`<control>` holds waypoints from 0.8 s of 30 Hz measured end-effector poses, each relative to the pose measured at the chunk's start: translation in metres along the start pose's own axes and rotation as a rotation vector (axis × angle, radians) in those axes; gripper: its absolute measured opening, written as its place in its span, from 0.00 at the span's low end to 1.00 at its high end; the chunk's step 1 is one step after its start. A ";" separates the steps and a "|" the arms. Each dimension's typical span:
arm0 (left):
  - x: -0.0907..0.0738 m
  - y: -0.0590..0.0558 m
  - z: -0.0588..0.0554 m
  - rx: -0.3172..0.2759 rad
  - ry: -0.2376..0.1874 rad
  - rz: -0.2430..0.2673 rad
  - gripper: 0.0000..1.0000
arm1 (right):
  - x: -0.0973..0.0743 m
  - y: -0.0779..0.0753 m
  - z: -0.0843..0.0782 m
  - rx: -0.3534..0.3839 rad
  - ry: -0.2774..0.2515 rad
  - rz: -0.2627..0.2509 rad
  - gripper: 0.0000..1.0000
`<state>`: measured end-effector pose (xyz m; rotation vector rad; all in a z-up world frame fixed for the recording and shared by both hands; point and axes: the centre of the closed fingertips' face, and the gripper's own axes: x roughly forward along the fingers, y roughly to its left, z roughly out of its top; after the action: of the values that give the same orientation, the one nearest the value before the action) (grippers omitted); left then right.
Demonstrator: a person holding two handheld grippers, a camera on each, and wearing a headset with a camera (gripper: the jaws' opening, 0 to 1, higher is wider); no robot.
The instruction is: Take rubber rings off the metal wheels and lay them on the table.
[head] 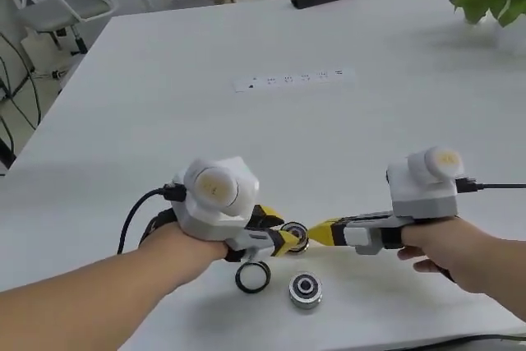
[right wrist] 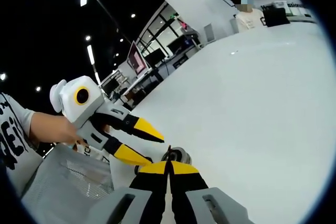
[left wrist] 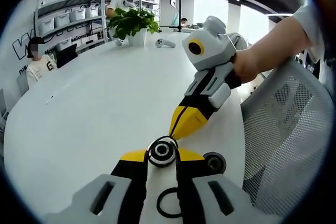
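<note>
Wheel (left wrist: 161, 152) sits clamped in left gripper (head: 286, 241) as anchor while right gripper (right wrist: 169, 163), jaws together, picks at its ring (left wrist: 151, 150), likely peeling it.

White table (head: 164, 121) bears rubber ring (head: 252, 277), metal wheel (head: 305, 289) and power strip (head: 293, 80).

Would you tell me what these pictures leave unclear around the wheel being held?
1. Whether the right claw is pinching anything on the held wheel: right gripper view, its own shut tips cover the contact.
2. The loose rubber ring's full outline: left gripper view, the left claw overlaps it.
3. Power strip markings: head view, too small.
</note>
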<state>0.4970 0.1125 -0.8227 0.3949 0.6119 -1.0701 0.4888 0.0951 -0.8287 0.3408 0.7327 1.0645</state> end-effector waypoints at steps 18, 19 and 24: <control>-0.034 -0.005 -0.005 0.021 -0.032 -0.004 0.41 | -0.001 0.003 0.007 0.010 -0.012 0.025 0.00; -0.036 -0.006 -0.005 0.019 -0.034 -0.004 0.41 | -0.001 0.003 0.007 0.012 -0.014 0.027 0.00; -0.043 -0.007 -0.005 0.016 -0.047 -0.003 0.43 | -0.003 0.006 0.010 0.016 -0.020 0.032 0.00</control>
<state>0.4742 0.1425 -0.7992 0.3820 0.5631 -1.0847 0.4909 0.0963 -0.8172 0.3771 0.7204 1.0848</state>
